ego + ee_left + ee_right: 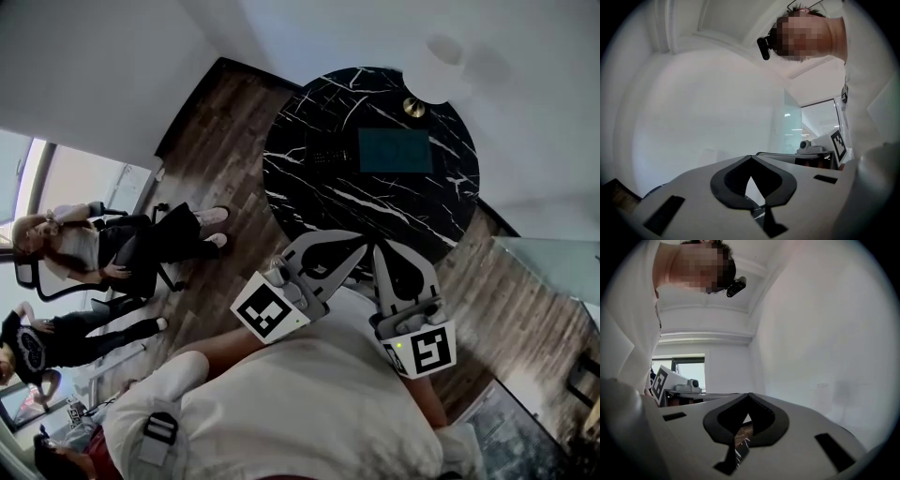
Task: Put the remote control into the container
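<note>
On the round black marble table [309,197] lies a dark teal rectangular container [395,150]. Just left of it is the dark remote control [323,156], hard to make out against the marble. My left gripper [363,237] and right gripper [378,247] are held close to the person's chest, at the table's near edge and well short of both objects. Both are shut with nothing between the jaws. The left gripper [750,158] and the right gripper [749,394] look up along their closed tips at white walls and the ceiling. Neither gripper view shows the remote or the container.
A white lamp [441,64] on a gold base [413,108] stands at the table's far edge. Wooden floor [211,141] surrounds the table. People sit on office chairs [112,248] at the left. A glass surface [553,258] lies at the right.
</note>
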`<state>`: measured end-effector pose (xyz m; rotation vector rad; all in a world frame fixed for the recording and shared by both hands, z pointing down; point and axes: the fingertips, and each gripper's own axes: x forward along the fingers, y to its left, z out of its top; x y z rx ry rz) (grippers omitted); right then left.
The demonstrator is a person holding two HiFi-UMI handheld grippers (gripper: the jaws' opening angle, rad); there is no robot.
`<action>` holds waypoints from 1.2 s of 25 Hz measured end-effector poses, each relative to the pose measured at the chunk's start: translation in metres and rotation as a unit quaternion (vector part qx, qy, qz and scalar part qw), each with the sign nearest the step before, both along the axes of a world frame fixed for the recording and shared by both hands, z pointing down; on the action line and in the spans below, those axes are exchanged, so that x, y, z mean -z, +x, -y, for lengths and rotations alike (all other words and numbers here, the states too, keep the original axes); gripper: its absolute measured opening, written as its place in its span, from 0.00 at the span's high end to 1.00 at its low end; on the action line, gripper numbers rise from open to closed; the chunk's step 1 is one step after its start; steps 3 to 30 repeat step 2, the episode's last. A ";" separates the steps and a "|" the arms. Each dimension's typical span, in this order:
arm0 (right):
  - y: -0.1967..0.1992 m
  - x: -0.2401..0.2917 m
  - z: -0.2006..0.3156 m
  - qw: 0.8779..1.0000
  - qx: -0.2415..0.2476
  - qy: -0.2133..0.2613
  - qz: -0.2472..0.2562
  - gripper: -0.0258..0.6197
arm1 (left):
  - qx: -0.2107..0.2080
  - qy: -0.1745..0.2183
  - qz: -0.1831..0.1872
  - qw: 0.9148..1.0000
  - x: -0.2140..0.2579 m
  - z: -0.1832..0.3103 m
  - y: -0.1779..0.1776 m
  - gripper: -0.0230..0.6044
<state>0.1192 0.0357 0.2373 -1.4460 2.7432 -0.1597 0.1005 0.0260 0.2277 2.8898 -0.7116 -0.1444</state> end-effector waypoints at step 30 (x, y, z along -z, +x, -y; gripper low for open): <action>0.000 0.000 0.001 1.000 0.000 -0.001 0.000 0.95 | 0.001 -0.003 0.002 1.000 -0.001 0.001 0.000 0.95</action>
